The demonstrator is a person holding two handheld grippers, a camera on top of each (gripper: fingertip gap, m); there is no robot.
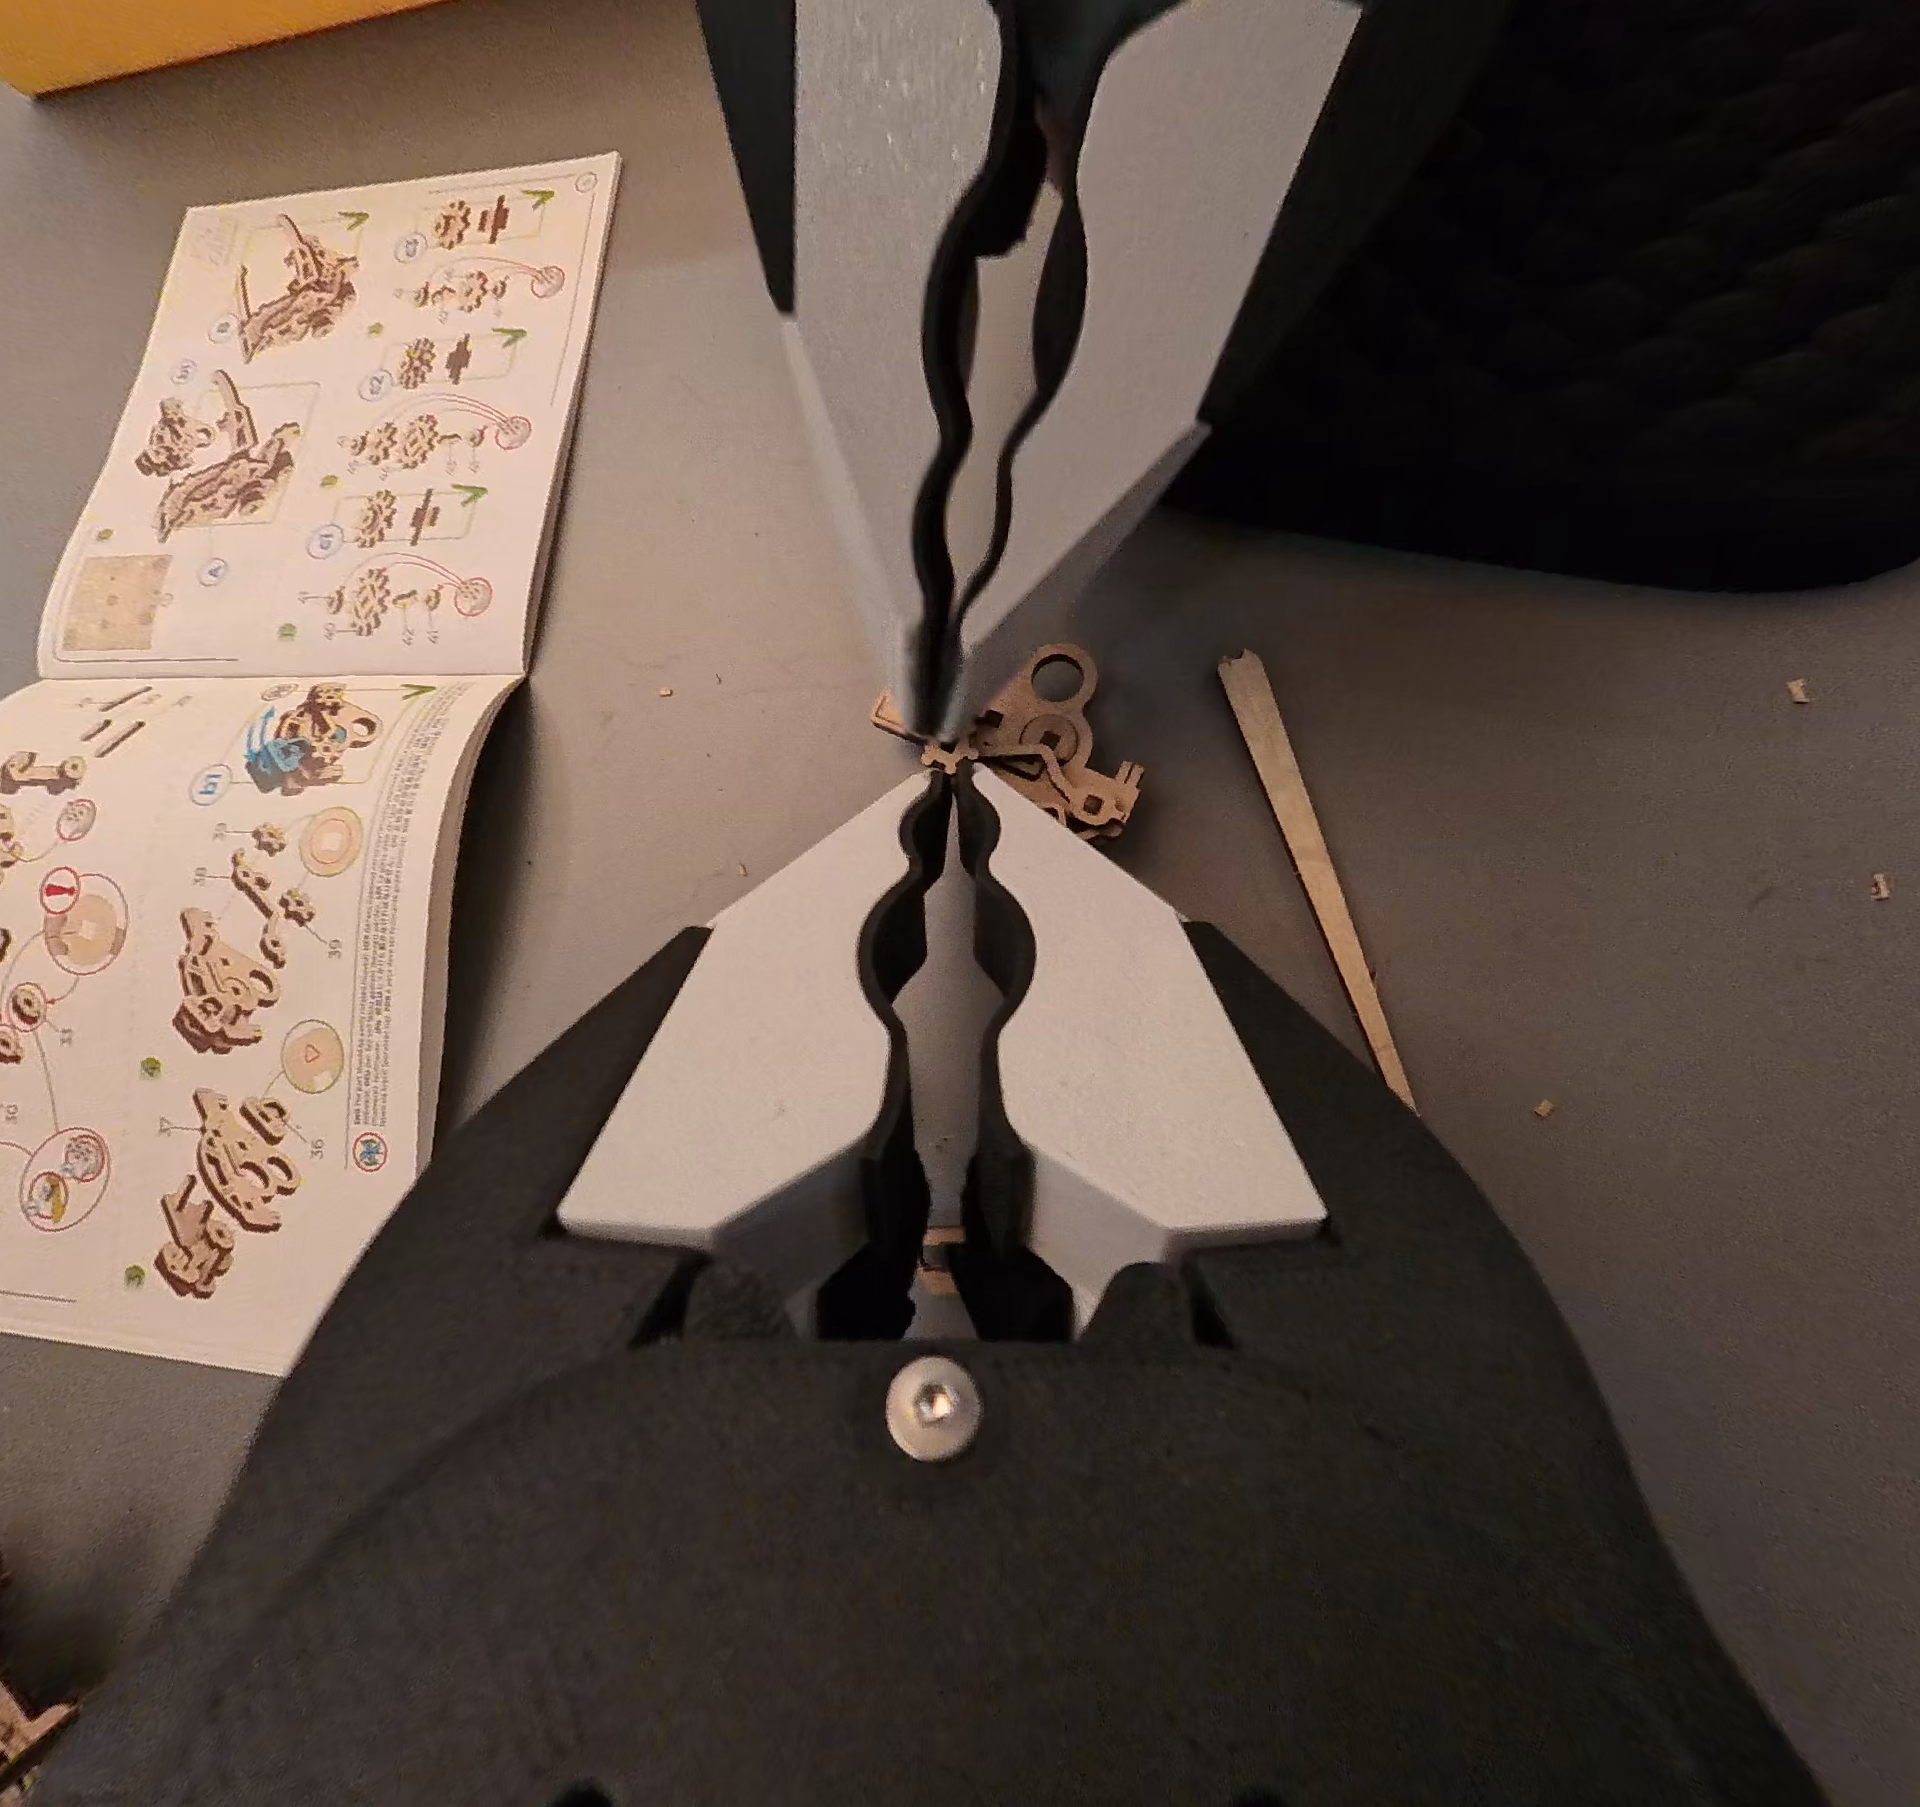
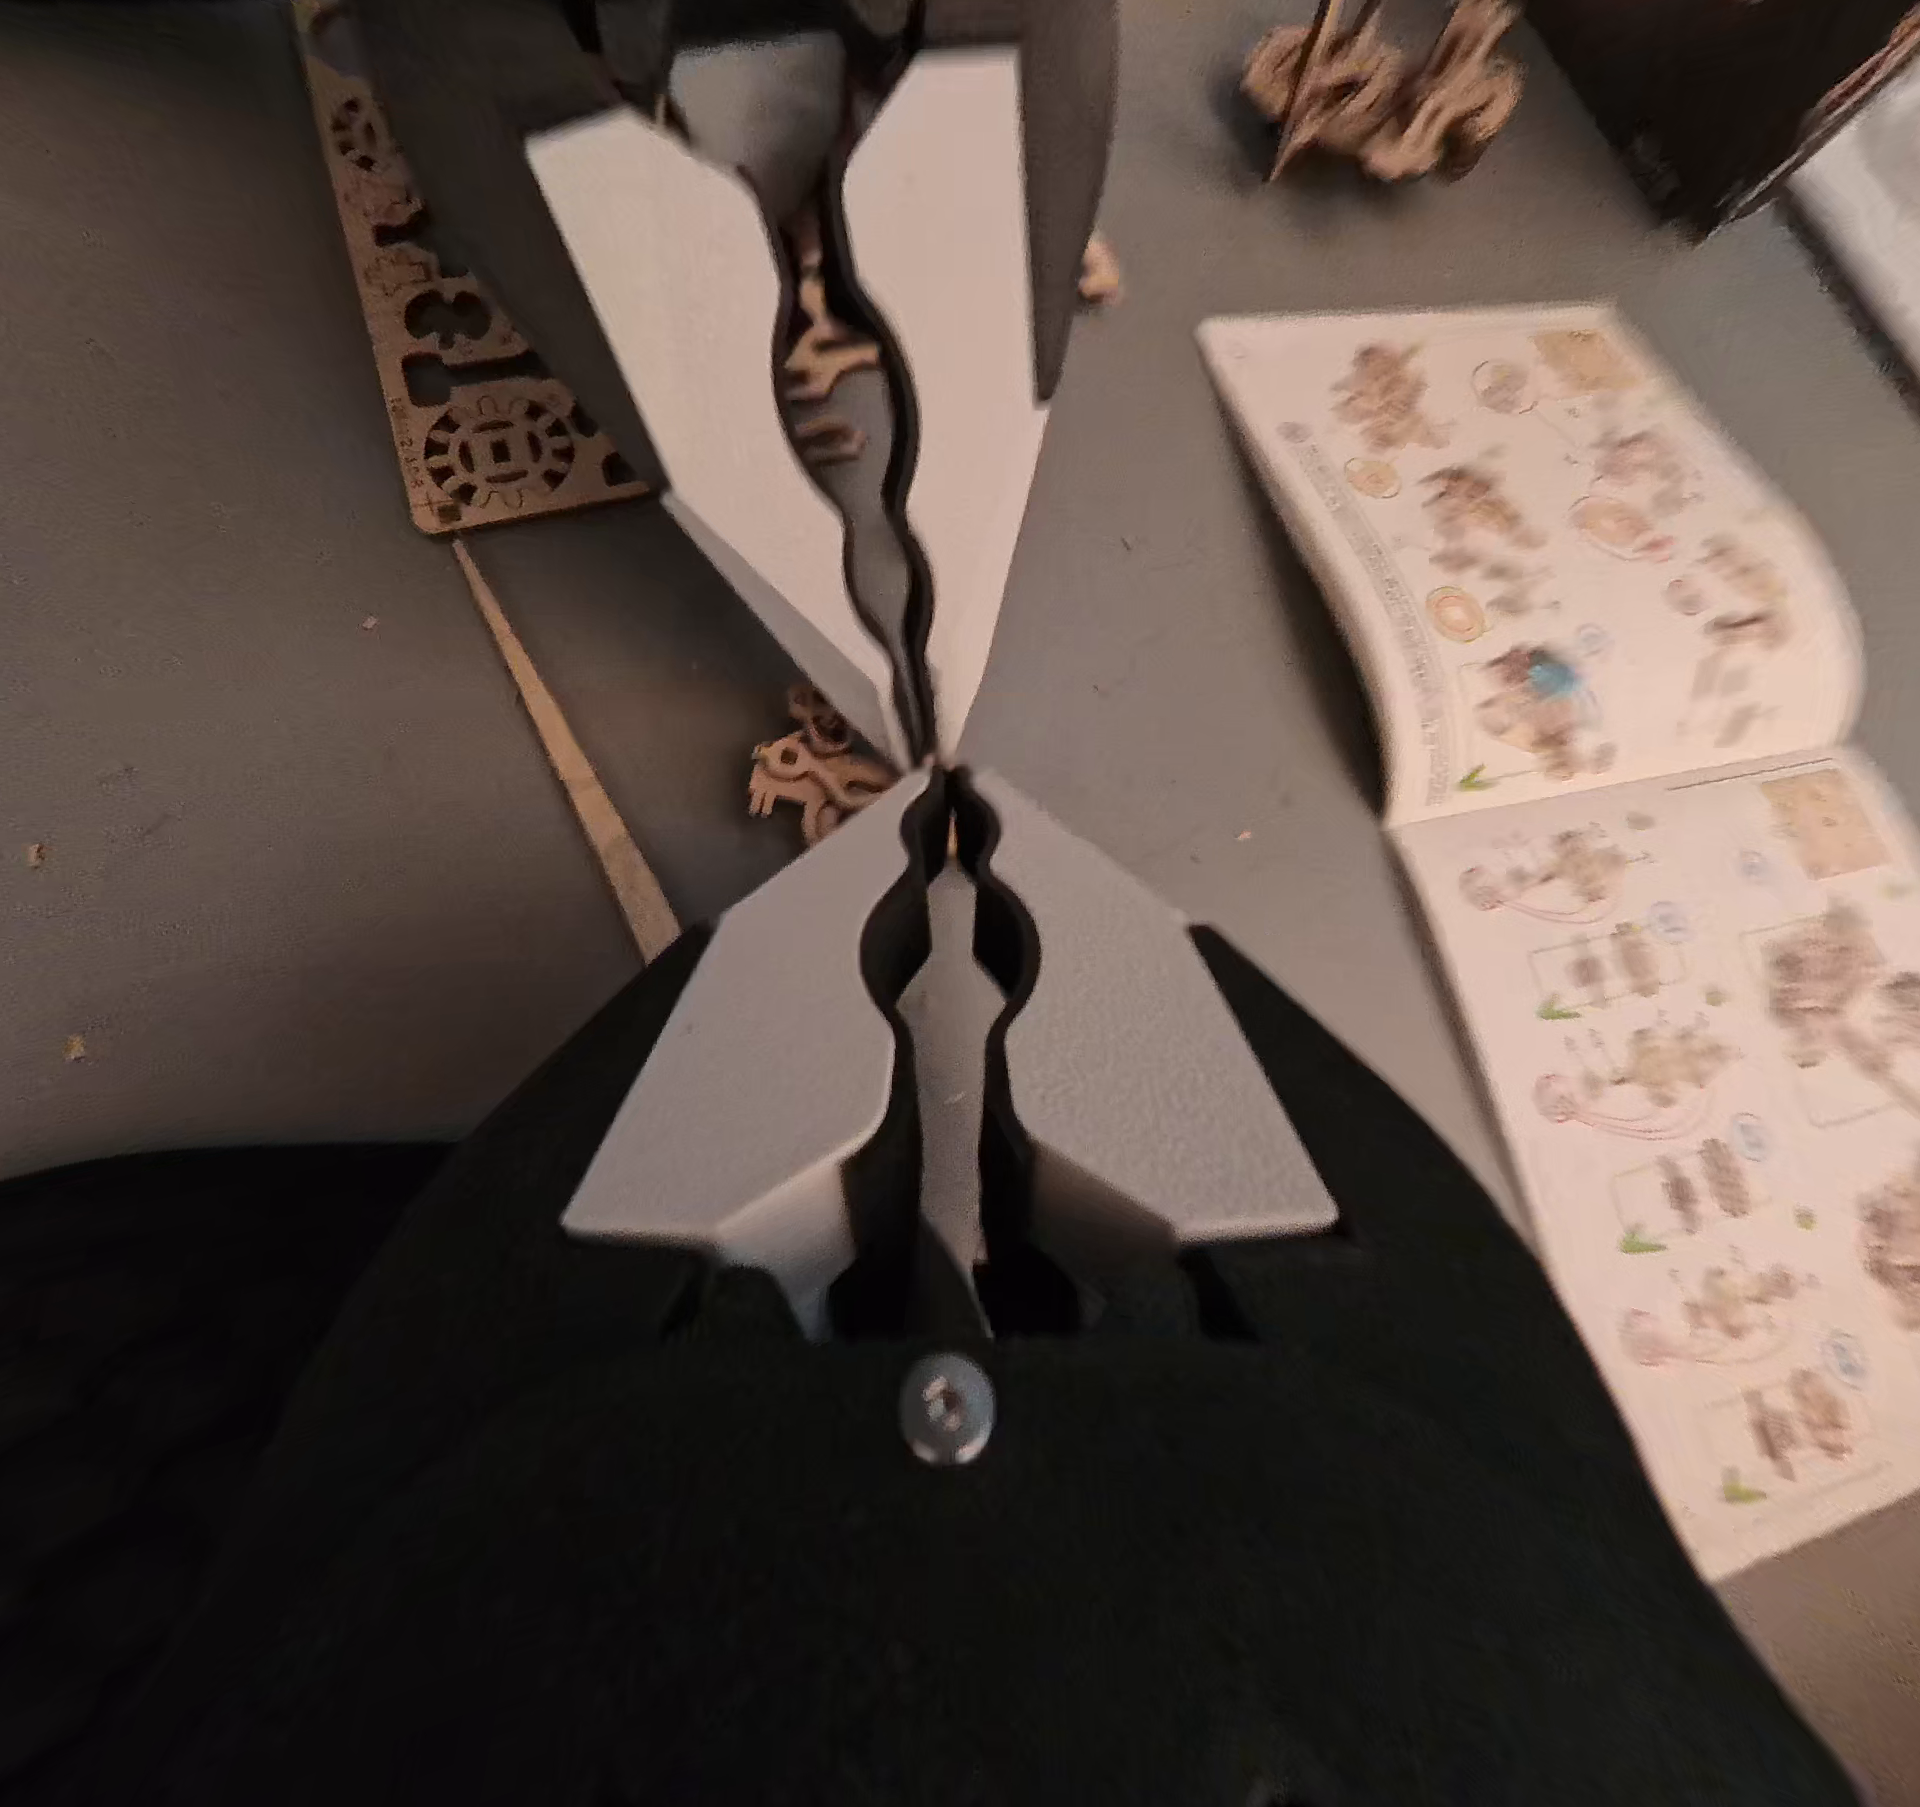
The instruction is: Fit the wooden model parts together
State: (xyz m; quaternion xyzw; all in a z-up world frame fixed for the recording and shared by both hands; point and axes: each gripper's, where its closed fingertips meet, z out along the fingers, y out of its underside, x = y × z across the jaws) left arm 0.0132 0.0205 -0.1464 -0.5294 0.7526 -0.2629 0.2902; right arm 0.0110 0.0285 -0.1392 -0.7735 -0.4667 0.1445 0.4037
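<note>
both grippers meet tip to tip over the grey table. left gripper and right gripper each pinch a small wooden piece, jaws pressed nearly together. wooden model part lies just behind the tips, open instruction booklet off to the side.

Left gripper, right gripper: jaws closed, tips meeting.

We see a matt grey table, pale laser-cut wood parts with dark edges, a thin wood strip, a paper booklet, grainy black plastic grippers with matt grey fingers, and a shiny metal screw.
</note>
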